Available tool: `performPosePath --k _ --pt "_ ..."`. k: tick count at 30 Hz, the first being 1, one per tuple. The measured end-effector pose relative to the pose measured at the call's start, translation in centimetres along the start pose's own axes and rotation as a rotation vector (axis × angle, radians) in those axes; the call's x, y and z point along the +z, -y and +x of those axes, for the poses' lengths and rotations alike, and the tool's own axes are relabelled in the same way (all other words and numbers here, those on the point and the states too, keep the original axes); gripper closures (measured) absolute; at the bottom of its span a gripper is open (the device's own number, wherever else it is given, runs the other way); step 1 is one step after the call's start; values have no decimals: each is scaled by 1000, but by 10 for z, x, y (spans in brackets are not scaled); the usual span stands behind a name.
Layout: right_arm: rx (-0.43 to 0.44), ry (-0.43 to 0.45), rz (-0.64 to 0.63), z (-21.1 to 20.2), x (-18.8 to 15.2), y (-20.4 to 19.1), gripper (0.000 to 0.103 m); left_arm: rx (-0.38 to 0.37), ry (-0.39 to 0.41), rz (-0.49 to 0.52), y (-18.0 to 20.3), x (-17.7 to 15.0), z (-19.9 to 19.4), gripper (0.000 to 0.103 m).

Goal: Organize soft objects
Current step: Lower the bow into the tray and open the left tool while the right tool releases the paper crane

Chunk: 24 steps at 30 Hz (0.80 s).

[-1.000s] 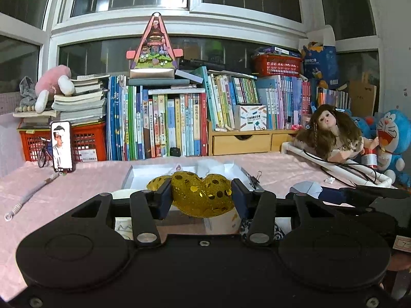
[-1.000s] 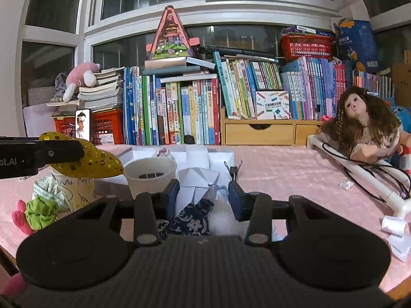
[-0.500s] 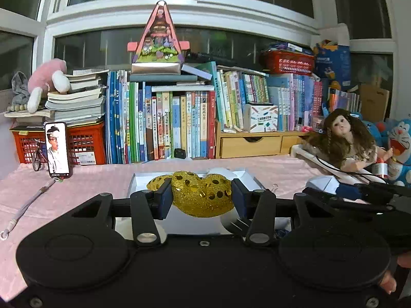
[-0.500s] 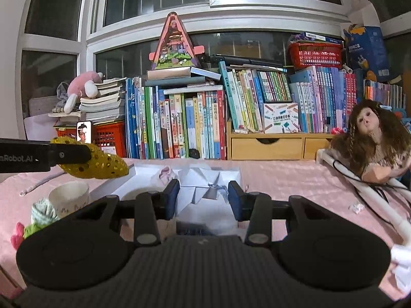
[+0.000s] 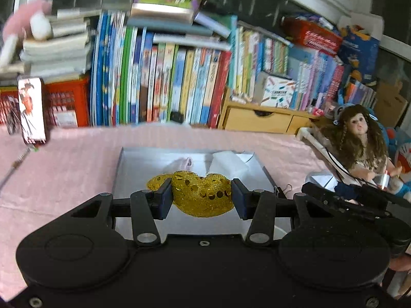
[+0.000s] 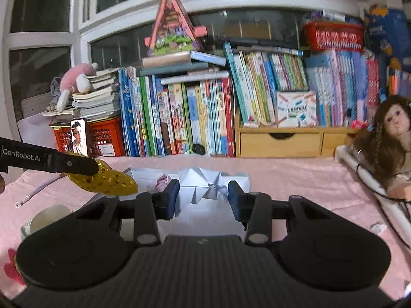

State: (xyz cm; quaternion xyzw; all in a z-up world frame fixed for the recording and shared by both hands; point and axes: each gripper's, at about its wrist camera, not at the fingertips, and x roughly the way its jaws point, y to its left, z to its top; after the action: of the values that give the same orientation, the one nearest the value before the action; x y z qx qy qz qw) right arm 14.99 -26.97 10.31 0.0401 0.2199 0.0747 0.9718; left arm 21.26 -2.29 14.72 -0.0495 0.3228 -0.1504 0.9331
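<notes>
While I hold the left gripper (image 5: 201, 200) above the white box (image 5: 128, 169), its jaws are clamped on the gold sequin scrunchie (image 5: 203, 196), pads pressing both sides; scrunchie hangs over the box's open interior, not touching the floor of it as far as I can tell; a pale pink soft item (image 5: 183, 163) and crumpled white paper (image 5: 226, 165) lie in the box's far part. My right gripper (image 6: 203, 200) has jaws parted with nothing between them, only the box and white paper behind the gap; in the right wrist view the left finger and scrunchie sit at the left, over the box's near-left corner. Pink tablecloth (image 6: 295, 179) under everything; doll (image 6: 388, 138) at the right edge; books (image 6: 195, 118) behind.
</notes>
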Motion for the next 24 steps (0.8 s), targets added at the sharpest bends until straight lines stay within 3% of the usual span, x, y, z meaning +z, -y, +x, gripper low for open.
performPosePath --k 4,9,17,24 --pt "7 -73 -8 31 4 3 57 5 -80 -71 -16 12 38 58" --pt "33 -165 18 64 1 6 57 27 -123 -123 -30 14 68 58" --pt "73 -277 105 106 -5 17 57 10 -149 -136 -30 5 94 58" --pt "52 -332 96 126 -11 15 56 26 -186 -112 -23 -3 106 57"
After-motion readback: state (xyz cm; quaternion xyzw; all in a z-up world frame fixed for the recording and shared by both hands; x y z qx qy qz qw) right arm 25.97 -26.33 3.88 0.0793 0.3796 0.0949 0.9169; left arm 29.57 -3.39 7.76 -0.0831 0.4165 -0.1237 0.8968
